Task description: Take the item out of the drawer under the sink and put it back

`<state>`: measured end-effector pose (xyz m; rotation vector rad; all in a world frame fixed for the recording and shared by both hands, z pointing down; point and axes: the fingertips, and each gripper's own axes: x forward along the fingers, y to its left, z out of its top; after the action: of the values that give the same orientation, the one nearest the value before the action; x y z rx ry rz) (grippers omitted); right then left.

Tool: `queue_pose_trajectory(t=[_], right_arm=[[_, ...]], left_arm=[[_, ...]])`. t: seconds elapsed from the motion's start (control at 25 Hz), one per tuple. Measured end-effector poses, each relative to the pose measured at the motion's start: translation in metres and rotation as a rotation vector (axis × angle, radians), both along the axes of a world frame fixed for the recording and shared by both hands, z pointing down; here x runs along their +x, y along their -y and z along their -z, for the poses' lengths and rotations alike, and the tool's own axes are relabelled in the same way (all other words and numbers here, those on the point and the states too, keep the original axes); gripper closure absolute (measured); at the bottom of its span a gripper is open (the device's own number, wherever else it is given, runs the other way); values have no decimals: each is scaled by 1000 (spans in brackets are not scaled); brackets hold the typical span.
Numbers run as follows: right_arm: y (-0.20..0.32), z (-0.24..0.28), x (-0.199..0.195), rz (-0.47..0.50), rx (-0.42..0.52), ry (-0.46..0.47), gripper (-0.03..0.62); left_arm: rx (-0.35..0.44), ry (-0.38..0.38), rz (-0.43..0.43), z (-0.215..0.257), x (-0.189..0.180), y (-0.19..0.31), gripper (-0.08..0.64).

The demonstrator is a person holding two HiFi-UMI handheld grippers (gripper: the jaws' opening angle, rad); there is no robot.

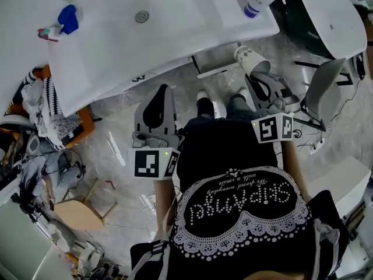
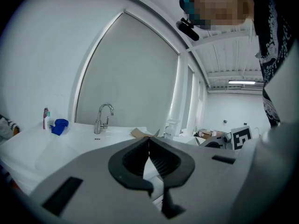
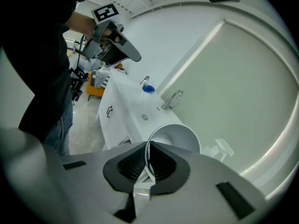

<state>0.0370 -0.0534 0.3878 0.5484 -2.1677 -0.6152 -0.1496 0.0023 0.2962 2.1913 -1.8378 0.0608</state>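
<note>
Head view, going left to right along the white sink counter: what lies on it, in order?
blue cloth → drain → spray bottle. The paper cup gripped by the right tongs lines up with the bottle, in front of the counter, so it is left out.

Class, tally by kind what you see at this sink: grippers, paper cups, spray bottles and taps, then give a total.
grippers: 2 (left gripper, right gripper)
paper cup: 1
spray bottle: 1
tap: 1
total: 5
</note>
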Motion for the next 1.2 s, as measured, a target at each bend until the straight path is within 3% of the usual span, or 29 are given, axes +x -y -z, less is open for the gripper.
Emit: queue_pose_trajectory(t=[0.2, 0.56, 1.04, 1.2], right_arm=[[6, -19, -8, 61, -1, -48, 568], [11, -64, -20, 125, -83, -93, 568], [18, -156, -14, 138, -231, -189, 568], [23, -180, -15, 155, -261, -230, 568]], left_arm=[[-5, -3, -4, -1, 3, 3, 554], [-22, -22, 32, -1, 3, 2, 554], [-142, -37, -41, -37, 23, -25, 554], [-146, -69, -44, -41, 30, -28, 554]])
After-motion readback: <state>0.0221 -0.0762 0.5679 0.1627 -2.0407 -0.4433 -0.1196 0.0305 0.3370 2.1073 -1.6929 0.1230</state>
